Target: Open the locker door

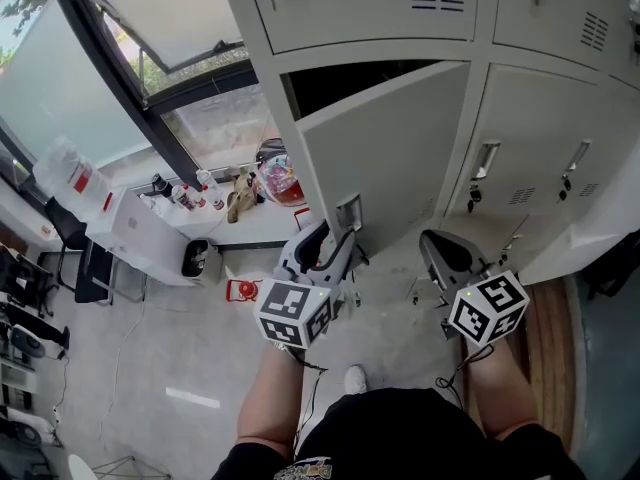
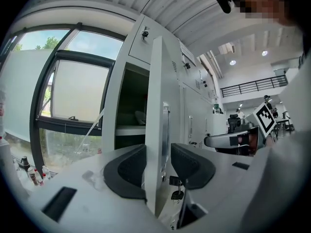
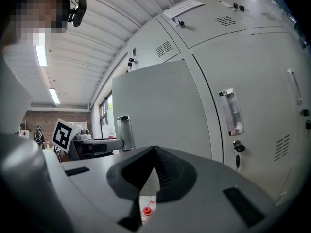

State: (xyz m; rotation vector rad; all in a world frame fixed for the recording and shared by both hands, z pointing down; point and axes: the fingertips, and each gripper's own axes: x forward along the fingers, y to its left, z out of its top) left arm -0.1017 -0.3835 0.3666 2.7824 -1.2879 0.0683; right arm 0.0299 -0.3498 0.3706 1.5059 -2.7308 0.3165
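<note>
The grey locker door (image 1: 390, 158) stands ajar, its dark compartment (image 1: 350, 80) showing above it. My left gripper (image 1: 335, 236) sits at the door's free edge beside the recessed handle (image 1: 349, 213). In the left gripper view the door edge (image 2: 155, 130) stands between the jaws of the left gripper (image 2: 158, 166). The left pad lies against the edge; a thin gap shows at the right pad (image 2: 187, 164), near the key (image 2: 176, 181). My right gripper (image 1: 440, 253) hangs to the right, off the door (image 3: 160, 110). The right gripper (image 3: 154, 166) is shut on nothing.
Closed lockers with handles (image 1: 485, 160) and keys (image 3: 237, 149) stand to the right of the open door. A white table (image 1: 160, 233) with bottles and clutter stands left, under the window (image 1: 150, 28). A red item (image 1: 243, 290) lies on the floor.
</note>
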